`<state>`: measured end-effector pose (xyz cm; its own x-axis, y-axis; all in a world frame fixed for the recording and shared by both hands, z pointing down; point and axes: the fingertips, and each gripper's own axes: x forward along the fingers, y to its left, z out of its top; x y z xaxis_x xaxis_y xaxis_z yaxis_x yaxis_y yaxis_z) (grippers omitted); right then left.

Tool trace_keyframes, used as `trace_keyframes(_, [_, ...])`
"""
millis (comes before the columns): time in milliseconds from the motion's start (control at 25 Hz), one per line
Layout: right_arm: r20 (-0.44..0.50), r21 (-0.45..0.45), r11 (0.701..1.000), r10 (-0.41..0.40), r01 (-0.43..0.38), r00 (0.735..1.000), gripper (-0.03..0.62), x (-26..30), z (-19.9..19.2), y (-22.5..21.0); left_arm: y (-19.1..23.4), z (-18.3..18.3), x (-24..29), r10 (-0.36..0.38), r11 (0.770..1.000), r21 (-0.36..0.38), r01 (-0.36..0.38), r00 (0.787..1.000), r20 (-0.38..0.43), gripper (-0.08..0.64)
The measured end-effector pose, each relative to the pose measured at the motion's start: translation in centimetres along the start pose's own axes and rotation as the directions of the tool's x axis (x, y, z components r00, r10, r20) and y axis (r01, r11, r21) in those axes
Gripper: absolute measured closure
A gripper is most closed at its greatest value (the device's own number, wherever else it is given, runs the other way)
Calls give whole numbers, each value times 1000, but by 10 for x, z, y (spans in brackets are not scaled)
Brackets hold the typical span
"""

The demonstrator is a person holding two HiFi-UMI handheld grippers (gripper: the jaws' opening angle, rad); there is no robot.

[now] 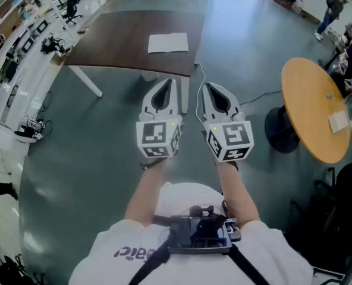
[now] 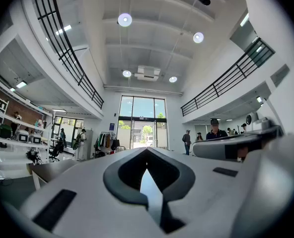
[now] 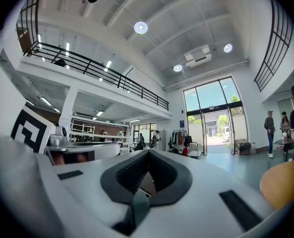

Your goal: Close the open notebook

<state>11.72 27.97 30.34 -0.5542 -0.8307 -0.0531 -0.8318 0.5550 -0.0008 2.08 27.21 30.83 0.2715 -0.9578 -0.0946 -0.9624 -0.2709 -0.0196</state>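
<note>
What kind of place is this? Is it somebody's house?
No, it looks like a big workshop or lab hall: a tall glass entrance wall, black-railed upper balconies, and long white benches crowded with equipment beside a dark brown rectangular table.

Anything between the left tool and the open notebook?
Head view: nothing stands there. Only a bare stretch of dark table separates the left tool from the notebook.

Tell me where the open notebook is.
In the head view, the notebook lies top centre on the dark table, toward its right end, left of the round orange table.
</note>
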Motion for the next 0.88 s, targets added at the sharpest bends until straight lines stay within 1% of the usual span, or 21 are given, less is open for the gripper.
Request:
trace_keyframes(120, [12,12,1000,-13,13,1000,592,-9,-1,0,-6,-2,-9,1,1000,1,-1,1000,-4,554])
trace_keyframes(200, [15,40,999,-15,14,1000,592,-16,-3,-2,-10,-5,-15,12,1000,1,-12,1000,-11,554])
trace_keyframes(360, [8,86,996,9,-10,1000,592,-28,-13,-5,-19,-13,-28,44,999,4,-44,999,-28,554])
trace_keyframes(640, [-16,109,992,64,-62,998,592,-54,-24,2,-41,-21,-52,83,996,10,-83,995,-57,554])
trace_keyframes(760, [-16,110,991,74,-72,997,592,-65,-32,1,-53,-31,-62,85,996,13,-84,994,-68,554])
trace_keyframes(880, [-43,150,986,73,-66,996,592,-72,-50,-3,-63,-47,-68,80,997,13,-79,991,-108,554])
